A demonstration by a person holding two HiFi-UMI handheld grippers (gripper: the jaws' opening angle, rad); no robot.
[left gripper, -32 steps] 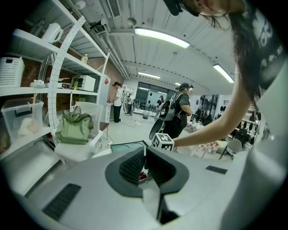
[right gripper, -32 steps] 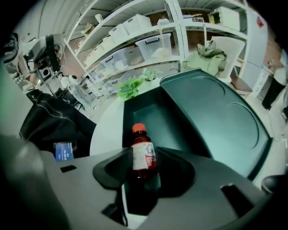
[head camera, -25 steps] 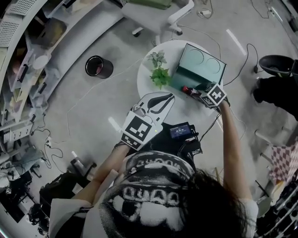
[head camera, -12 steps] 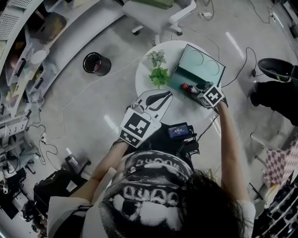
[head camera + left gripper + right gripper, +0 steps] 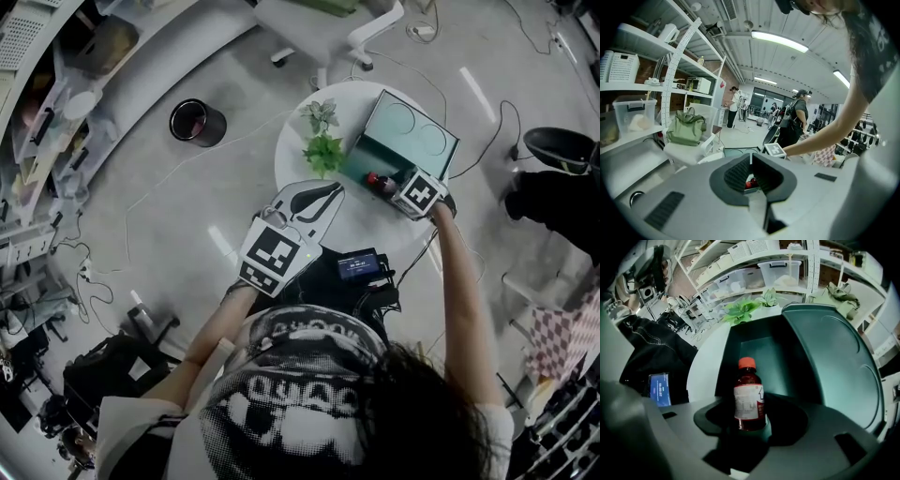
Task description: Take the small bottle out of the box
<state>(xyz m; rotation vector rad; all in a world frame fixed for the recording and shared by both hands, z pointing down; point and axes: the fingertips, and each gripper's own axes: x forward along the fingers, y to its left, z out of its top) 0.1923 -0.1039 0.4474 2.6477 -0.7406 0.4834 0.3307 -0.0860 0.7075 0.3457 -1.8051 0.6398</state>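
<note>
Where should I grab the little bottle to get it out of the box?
Grip the small bottle across its labelled middle, coming down from above through the box's open top. It seems to lie on its side, cap toward the plant, so its round sides are free, while the box walls block a sideways reach.

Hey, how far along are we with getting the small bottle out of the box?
Done: the box stands open. In hand: the right tongs, jaws just opened wider, straddle the small bottle inside it, not gripping. Still to do: close, lift it out.
</note>
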